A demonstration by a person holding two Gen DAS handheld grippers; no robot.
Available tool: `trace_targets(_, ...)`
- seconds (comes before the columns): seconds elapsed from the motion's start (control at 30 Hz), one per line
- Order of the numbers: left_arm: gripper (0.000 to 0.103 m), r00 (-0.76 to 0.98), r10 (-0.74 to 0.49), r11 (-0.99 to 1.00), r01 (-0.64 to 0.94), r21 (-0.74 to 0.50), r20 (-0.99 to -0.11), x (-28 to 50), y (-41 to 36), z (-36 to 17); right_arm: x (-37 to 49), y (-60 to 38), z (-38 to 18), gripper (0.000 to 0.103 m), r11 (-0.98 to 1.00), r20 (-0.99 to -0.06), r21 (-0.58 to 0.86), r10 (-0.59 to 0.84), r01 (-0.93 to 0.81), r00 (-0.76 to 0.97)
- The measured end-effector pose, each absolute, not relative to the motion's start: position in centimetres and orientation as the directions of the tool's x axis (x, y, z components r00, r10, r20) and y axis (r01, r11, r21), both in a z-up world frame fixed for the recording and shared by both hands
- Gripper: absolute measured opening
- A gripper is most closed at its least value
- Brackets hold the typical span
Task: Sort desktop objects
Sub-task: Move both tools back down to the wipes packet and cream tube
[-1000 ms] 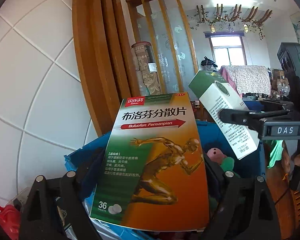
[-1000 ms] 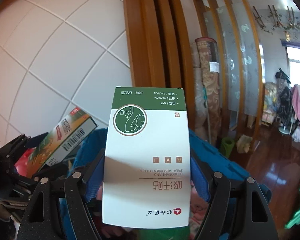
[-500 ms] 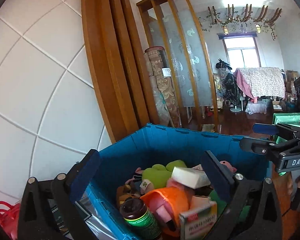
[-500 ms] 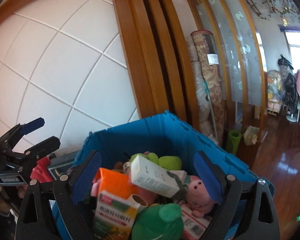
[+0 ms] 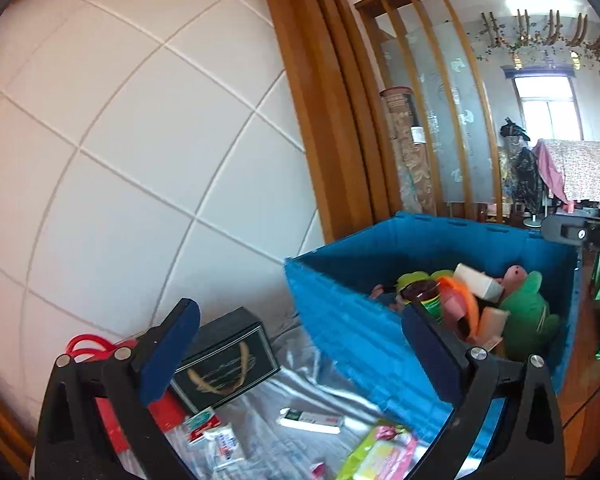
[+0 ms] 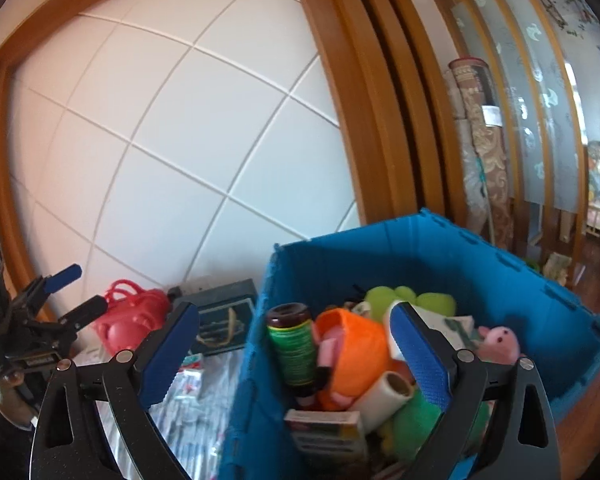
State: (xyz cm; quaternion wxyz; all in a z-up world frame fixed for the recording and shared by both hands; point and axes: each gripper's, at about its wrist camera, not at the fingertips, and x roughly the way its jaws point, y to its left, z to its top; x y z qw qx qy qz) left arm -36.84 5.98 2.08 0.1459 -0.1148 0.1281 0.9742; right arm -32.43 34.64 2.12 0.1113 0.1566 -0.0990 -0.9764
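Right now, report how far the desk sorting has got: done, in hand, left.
Done: the blue plastic crate already holds a green-labelled bottle, soft toys and boxes. In hand: nothing; the left gripper is open and empty, and the right gripper's jaws are opening, empty. Left: a small white box, a black gift box and packets on the silver sheet.

We see a white tiled wall (image 5: 132,168) beside a tall wooden door frame (image 5: 319,120), a rolled patterned carpet (image 5: 409,160), and a bright window (image 5: 547,112).

No legible text: print on small packets (image 5: 214,436) and boxes (image 6: 325,426) too blurred.
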Motion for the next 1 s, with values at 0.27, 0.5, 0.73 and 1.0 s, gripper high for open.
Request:
trace_targets(0.27,0.102,-0.934,0.088,-0.966,-0.164,0.198,-0.346,-35.6,-6.4,-1.5,-32.3,21.8,0.9,0.101,-0.921,-0.314,0.165,-0.389,0.354,-0.866)
trace_targets(0.5,0.102,-0.908,0.008,-0.963,-0.120,0.240,-0.419,-37.0,-11.5,-6.6,-36.0,14.3,-4.5,0.101,-0.902,-0.428,0.154,-0.429,0.404,-0.795)
trace_targets(0.73,0.102,-0.881,0.032,-0.977,-0.128,0.171,-0.473,-40.2,-12.6,-11.1,-42.1,10.7,-11.0,0.101,-0.893,-0.575,0.116,-0.417,0.434,-0.704)
trace_targets(1.0,0.102,-0.818,0.069,-0.987,-0.138,0.079,-0.571,-46.8,-11.4,-17.2,-49.9,9.6,-18.8,0.100,-0.895,-0.719,0.104,-0.368,0.433,-0.589)
